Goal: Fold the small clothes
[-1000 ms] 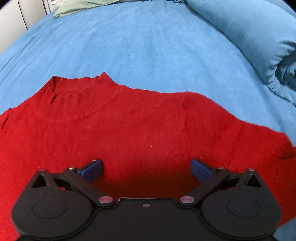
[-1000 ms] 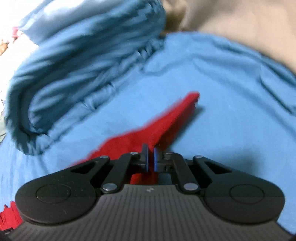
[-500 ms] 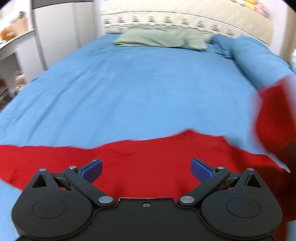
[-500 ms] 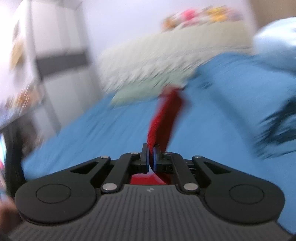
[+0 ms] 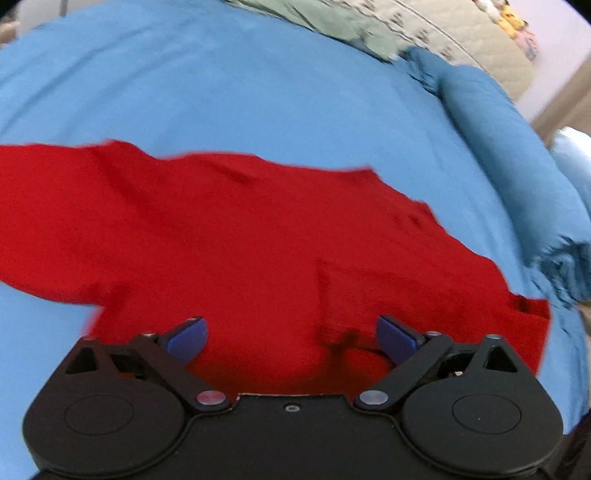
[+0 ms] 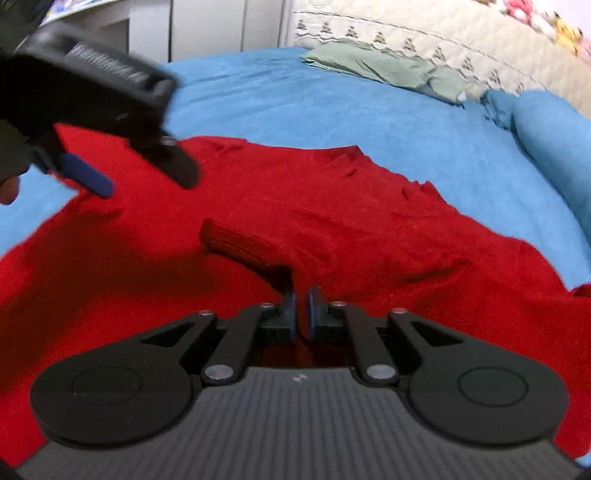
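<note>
Two risks: right gripper (image 6: 302, 314) clenched on sweater (image 6: 332, 206) sleeve (image 6: 240, 243), maybe slipping; left gripper (image 5: 291, 332) released, not pinning.

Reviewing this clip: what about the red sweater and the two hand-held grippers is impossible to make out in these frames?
- Left wrist view: the red sweater is motion-blurred, and its near hem is hidden behind the left hand-held gripper.
- Right wrist view: the sleeve cuff leads to the right hand-held gripper, but the gripper's own body hides the fabric between its nearly closed jaws.
- Right wrist view: the plush toys are too small and blurred to identify.
</note>
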The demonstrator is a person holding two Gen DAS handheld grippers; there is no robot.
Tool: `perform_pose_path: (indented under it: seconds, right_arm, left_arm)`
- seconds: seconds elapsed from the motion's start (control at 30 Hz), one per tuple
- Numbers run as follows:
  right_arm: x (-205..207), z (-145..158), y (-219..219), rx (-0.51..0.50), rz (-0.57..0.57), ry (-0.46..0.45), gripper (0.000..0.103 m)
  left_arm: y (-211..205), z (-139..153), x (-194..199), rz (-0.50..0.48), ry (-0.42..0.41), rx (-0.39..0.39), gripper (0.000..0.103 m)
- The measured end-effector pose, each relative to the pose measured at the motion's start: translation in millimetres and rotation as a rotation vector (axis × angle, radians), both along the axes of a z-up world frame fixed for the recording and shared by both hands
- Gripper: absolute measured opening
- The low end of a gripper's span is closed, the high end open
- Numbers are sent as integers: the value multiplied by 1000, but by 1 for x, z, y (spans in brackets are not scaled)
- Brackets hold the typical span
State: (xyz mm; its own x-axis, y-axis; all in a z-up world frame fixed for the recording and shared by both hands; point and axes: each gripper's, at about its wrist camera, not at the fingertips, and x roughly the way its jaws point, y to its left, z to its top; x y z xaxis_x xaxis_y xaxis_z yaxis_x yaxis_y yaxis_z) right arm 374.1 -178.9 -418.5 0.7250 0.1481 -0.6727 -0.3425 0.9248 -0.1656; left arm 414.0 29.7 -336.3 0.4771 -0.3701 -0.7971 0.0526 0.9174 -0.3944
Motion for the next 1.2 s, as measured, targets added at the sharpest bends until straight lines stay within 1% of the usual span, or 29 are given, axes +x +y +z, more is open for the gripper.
perform_pose_path:
  seconds: [0.03,0.07,0.1,0.13,0.2,0.27,0.33,0.4,0.43,0.47,0.5,0.53,0.57,0.6,0.67,0.77,0.83,0.87,0.9,0.97,1.0,1.1,1.17,1.2]
  right_arm:
    - [3,2,2,-11,4,-6,66]
    - [0,6,1,-11,8,-21,81]
    - [-4,9,-3,-7,7,-35,86]
    - [-9,13,-7,0,2,-42,89]
    - [-19,18,-16,5,-13,-25,90]
    - [-28,19,-26,-2,-34,-13,90]
    - [-37,19,-35,-6,-55,-1,90]
    - [-41,17,-45,-7,-81,13,90]
    - [-42,16,-50,-5,-95,22,90]
    - [-45,15,-55,-1,-112,30,90]
    - [-48,15,-58,6,-126,36,90]
    - [-49,15,-62,13,-138,44,90]
    - [-49,15,-67,20,-150,50,90]
    - [-50,16,-72,27,-161,55,90]
    - [-53,19,-77,40,-176,66,90]
    - [-53,26,-81,54,-192,74,90]
    - [-54,28,-84,61,-199,77,90]
    - [-56,29,-84,66,-205,80,91]
    - [-55,28,-85,70,-208,84,92]
    - [-52,24,-86,76,-226,92,92]
    - [-51,21,-87,80,-241,100,92]
    - [-49,13,-94,97,-275,119,92]
    - [-47,13,-97,94,-289,119,92]
    - [-46,13,-99,91,-297,119,93]
  left_arm:
    - [-7,0,-1,-17,6,-13,96]
    - [-13,-1,1,-31,13,-24,95]
    - [-19,-2,3,-43,19,-35,94]
    - [-25,-3,4,-55,26,-47,91]
    - [-35,-7,7,-73,44,-76,87]
    - [-40,-15,10,-67,61,-100,79]
    - [-45,-21,14,-24,80,-123,77]
    - [-47,-26,21,39,86,-144,76]
    - [-46,-28,22,74,88,-148,69]
    - [-47,-29,24,103,91,-134,46]
    - [-51,-29,28,119,93,-109,28]
    - [-53,-29,32,112,97,-90,8]
    - [-53,-27,35,108,93,-91,8]
    - [-53,-22,36,112,69,-101,8]
    - [-52,-1,35,98,-13,-94,8]
    - [-39,42,34,99,-160,-69,8]
    - [-21,65,29,138,-250,-27,8]
    - [-10,70,25,157,-286,7,8]
    - [2,71,20,175,-311,58,8]
    - [21,57,15,192,-311,134,8]
    - [30,44,15,189,-285,150,8]
    - [48,2,17,194,-194,170,10]
    - [57,-8,18,211,-167,153,14]
    - [59,-10,17,218,-162,155,15]
